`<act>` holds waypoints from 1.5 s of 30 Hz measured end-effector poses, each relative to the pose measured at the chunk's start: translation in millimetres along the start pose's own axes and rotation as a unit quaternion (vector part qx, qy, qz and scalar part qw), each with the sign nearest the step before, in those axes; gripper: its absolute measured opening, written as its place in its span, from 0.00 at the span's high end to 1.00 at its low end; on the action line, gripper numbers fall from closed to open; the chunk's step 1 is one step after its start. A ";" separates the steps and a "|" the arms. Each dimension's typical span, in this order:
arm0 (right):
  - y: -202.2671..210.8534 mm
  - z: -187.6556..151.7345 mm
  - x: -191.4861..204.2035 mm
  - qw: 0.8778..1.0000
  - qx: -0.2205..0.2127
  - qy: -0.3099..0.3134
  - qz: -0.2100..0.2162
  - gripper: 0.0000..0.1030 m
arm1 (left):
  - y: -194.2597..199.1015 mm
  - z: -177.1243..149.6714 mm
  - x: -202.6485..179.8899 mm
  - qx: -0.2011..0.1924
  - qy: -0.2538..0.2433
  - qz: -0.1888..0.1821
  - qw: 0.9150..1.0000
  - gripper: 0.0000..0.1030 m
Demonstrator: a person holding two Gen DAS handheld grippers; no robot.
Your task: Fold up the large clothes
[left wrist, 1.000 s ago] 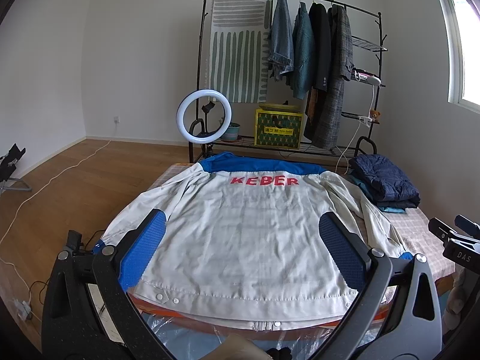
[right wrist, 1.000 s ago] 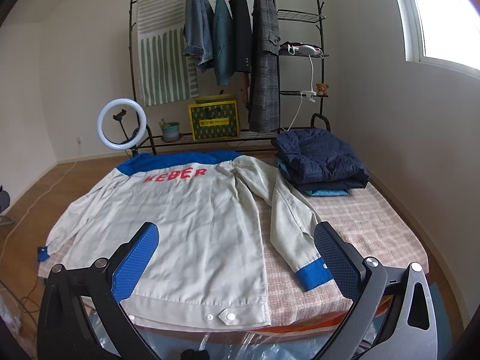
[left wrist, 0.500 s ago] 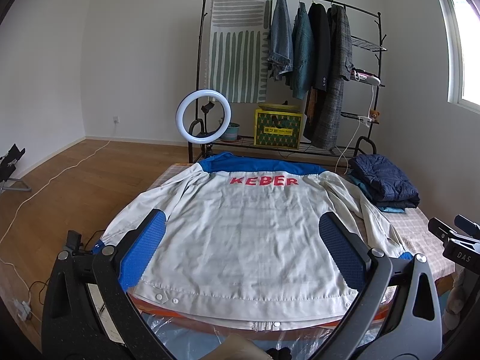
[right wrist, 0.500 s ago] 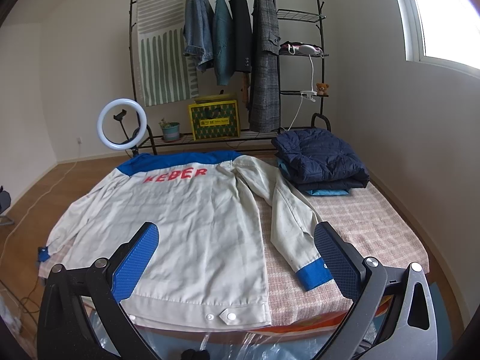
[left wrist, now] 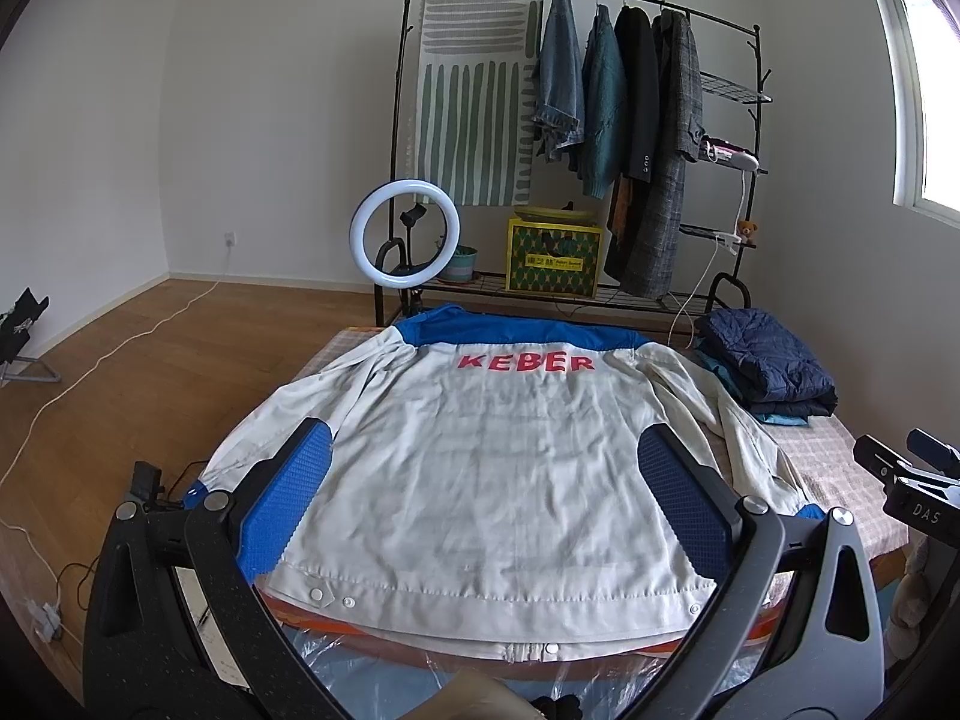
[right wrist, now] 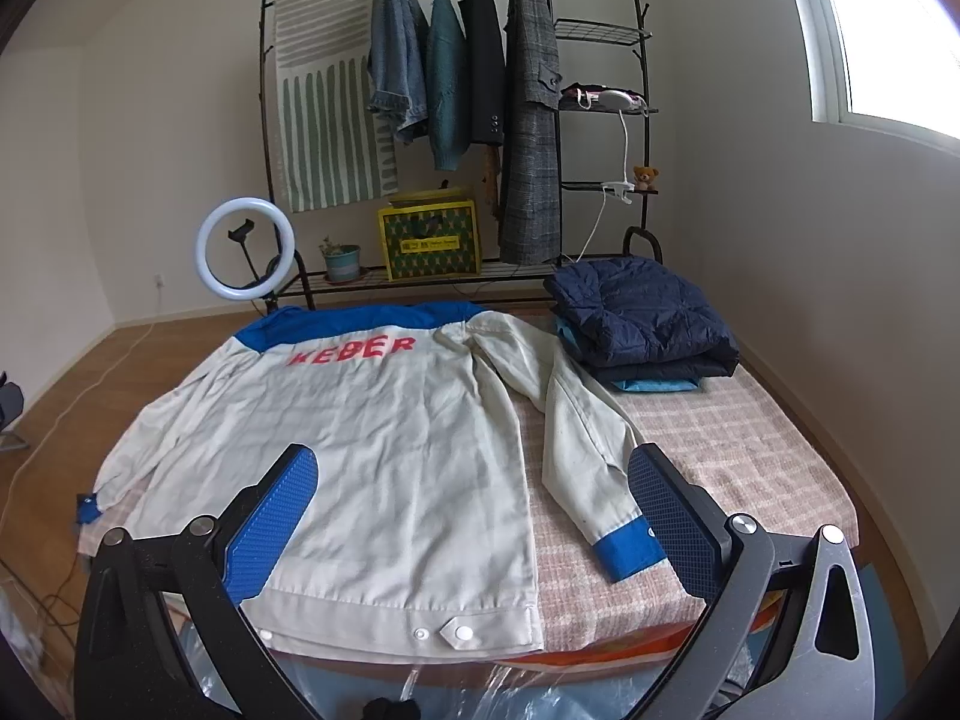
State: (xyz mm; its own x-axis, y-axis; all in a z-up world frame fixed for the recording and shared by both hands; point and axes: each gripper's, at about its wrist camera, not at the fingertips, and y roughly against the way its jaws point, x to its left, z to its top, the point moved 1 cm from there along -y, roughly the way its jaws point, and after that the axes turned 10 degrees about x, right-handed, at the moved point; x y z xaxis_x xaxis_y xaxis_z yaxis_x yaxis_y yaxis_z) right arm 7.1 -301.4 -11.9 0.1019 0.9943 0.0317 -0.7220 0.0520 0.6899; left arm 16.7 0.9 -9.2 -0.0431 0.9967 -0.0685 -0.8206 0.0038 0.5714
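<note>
Nothing has moved since the earlier frames: both the left gripper (left wrist: 480, 516) and right gripper (right wrist: 474, 516) hover released over the hem of the white cotton jacket with blue collar (right wrist: 360, 420), which lies flat, lengthwise away, its blue-cuffed sleeve (right wrist: 624, 546) nearest the right gripper.

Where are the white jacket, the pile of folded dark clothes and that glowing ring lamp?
Jacket (left wrist: 480, 468): left wrist view, middle of its back panel.
Folded clothes (right wrist: 642, 312): right wrist view, top of the navy padded garment.
Ring lamp (left wrist: 360, 234): left wrist view, left side of the lit ring.
</note>
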 end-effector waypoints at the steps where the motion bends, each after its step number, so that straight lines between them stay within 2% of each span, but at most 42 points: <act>1: -0.1 -0.2 0.2 1.000 0.000 0.000 0.000 0.00 | 0.1 0.1 0.0 0.000 0.000 0.000 1.000 0.00; 7: -1.2 0.6 2.1 1.000 0.001 0.000 0.002 0.00 | 1.0 1.8 -3.5 -0.004 0.000 0.003 1.000 0.00; 12: -2.9 4.6 5.6 1.000 0.005 0.000 0.014 0.00 | -7.3 3.7 -11.9 -0.015 0.006 0.023 1.000 0.00; 16: -6.7 14.8 15.0 1.000 0.011 0.010 0.020 0.00 | -11.5 -0.3 -11.8 -0.022 0.033 0.011 0.999 0.00; 19: -8.8 20.6 26.2 0.999 0.015 0.034 0.016 0.00 | -15.6 0.4 -7.7 -0.022 0.036 0.010 0.999 0.00; 26: 0.6 19.2 50.8 0.997 -0.032 0.067 -0.014 0.00 | -31.6 3.5 9.2 -0.017 0.047 0.003 0.999 0.00; 30: -7.9 18.7 57.3 0.997 -0.018 0.074 0.029 0.00 | -44.6 -6.0 21.5 -0.013 0.055 0.003 0.998 0.00; 34: -21.3 18.1 60.3 0.992 -0.011 0.057 0.116 0.00 | -62.5 -12.5 42.9 -0.002 0.039 0.018 0.999 0.00; 36: -30.3 21.0 61.7 0.989 -0.003 0.038 0.145 0.00 | -70.2 -11.7 57.2 0.001 0.023 0.023 0.999 0.00; 39: -46.0 27.6 71.4 0.987 0.016 0.035 0.155 0.00 | -82.8 -11.5 85.4 0.013 0.005 0.035 0.999 0.00; 42: -59.0 37.7 82.8 0.985 0.029 0.048 0.164 0.00 | -101.9 -12.4 126.7 0.040 -0.006 0.069 0.997 0.00; 45: -72.8 49.4 94.8 0.979 0.047 0.058 0.190 0.00 | -118.0 -11.9 173.2 0.067 0.007 0.086 0.994 0.02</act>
State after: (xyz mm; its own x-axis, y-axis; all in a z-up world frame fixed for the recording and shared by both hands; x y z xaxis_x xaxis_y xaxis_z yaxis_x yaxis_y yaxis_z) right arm 103.1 -215.6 -23.3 -0.2439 0.9446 0.2194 -0.6262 -0.3262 0.7081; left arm 99.4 172.2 -98.2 -0.1850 0.9823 0.0296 -0.7165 -0.1554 0.6800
